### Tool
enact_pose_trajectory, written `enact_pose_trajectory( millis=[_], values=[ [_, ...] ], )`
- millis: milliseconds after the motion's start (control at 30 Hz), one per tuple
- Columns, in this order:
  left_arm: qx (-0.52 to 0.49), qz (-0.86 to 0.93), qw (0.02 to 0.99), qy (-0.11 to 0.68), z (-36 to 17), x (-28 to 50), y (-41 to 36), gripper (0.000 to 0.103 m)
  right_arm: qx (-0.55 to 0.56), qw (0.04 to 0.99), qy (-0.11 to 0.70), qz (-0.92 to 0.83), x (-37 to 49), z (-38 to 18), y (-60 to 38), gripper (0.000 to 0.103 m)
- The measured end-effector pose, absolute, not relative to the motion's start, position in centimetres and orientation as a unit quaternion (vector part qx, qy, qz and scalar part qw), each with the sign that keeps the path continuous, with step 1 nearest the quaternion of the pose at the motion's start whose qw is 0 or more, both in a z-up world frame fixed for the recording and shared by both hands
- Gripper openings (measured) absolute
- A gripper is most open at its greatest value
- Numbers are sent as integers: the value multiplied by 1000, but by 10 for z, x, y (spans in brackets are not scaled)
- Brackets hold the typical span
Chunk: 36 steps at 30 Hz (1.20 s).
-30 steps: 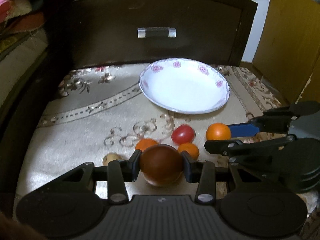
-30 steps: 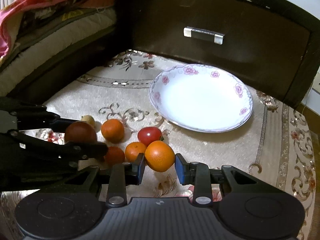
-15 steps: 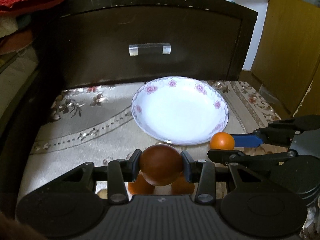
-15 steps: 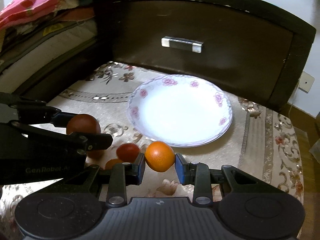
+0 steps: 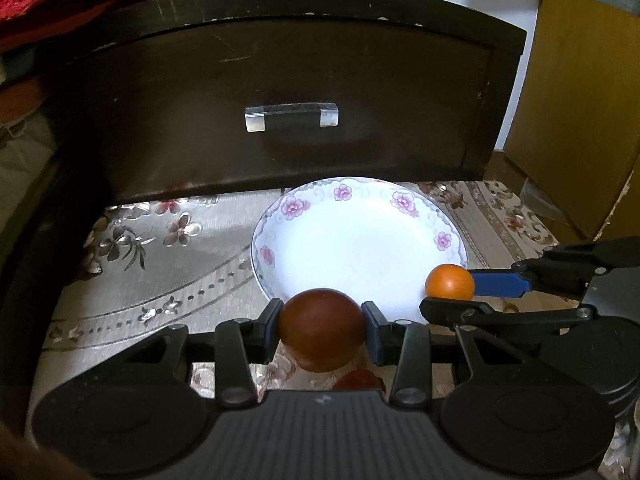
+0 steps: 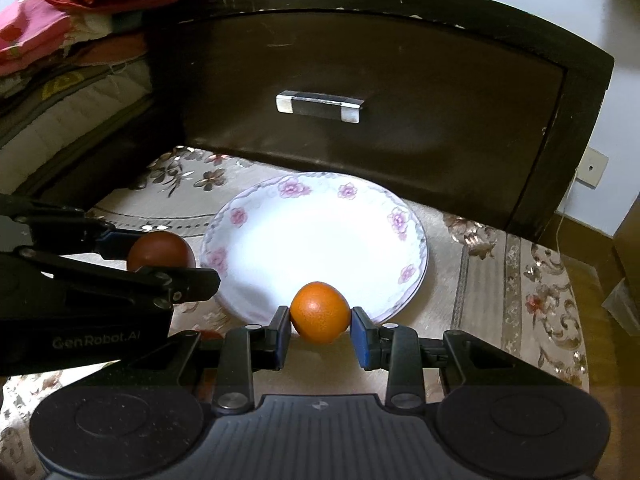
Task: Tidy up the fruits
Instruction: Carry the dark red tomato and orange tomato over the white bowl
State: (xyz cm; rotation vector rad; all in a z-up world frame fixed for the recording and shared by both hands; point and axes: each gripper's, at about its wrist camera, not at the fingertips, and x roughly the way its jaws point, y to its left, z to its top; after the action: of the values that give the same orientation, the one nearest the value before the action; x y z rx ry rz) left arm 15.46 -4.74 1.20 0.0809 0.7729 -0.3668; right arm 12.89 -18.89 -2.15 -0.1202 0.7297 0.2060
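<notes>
My left gripper (image 5: pixel 322 334) is shut on a dark brown-red round fruit (image 5: pixel 322 334), held above the near rim of the white flowered plate (image 5: pixel 360 240). To its right, my right gripper (image 5: pixel 450 290) is shut on a small orange (image 5: pixel 450 282) at the plate's right edge. In the right wrist view the orange (image 6: pixel 319 312) sits between the right gripper's (image 6: pixel 319 326) blue pads over the plate's (image 6: pixel 316 240) near rim. The left gripper (image 6: pixel 160 256) with the dark fruit (image 6: pixel 160 250) shows at the left. The plate holds nothing.
A dark drawer front (image 5: pixel 288 100) with a silver handle (image 5: pixel 291 117) stands right behind the plate. A red fruit (image 5: pixel 358 380) lies on the patterned cloth (image 5: pixel 160 280) under the left gripper. Piled cloth and bedding (image 6: pixel 72 40) lie at the left, a wooden cabinet (image 5: pixel 580 100) at the right.
Both grippers have carried their fruits forward from the fruit pile to the plate's near rim. The loose fruits on the cloth have slipped out of sight below the grippers.
</notes>
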Motion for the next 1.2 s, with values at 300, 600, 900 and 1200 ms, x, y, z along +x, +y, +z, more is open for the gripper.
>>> enact_pose_trajectory(
  millis=[300,600,900,1200],
  values=[
    [40,-179,907,378,6,170,-54,46,-65,928,354,92,143,-28,-192,29],
    [35,-180,907,379,-1,178,-57,46,-73,930,351,86,153,-33,-195,29],
    [29,-178,906,383,-6,183,-57,46,-78,929,351,85,159,-38,-195,31],
    [27,-174,906,384,-6,184,-57,47,-74,929,351,87,160,-38,-195,32]
  ],
)
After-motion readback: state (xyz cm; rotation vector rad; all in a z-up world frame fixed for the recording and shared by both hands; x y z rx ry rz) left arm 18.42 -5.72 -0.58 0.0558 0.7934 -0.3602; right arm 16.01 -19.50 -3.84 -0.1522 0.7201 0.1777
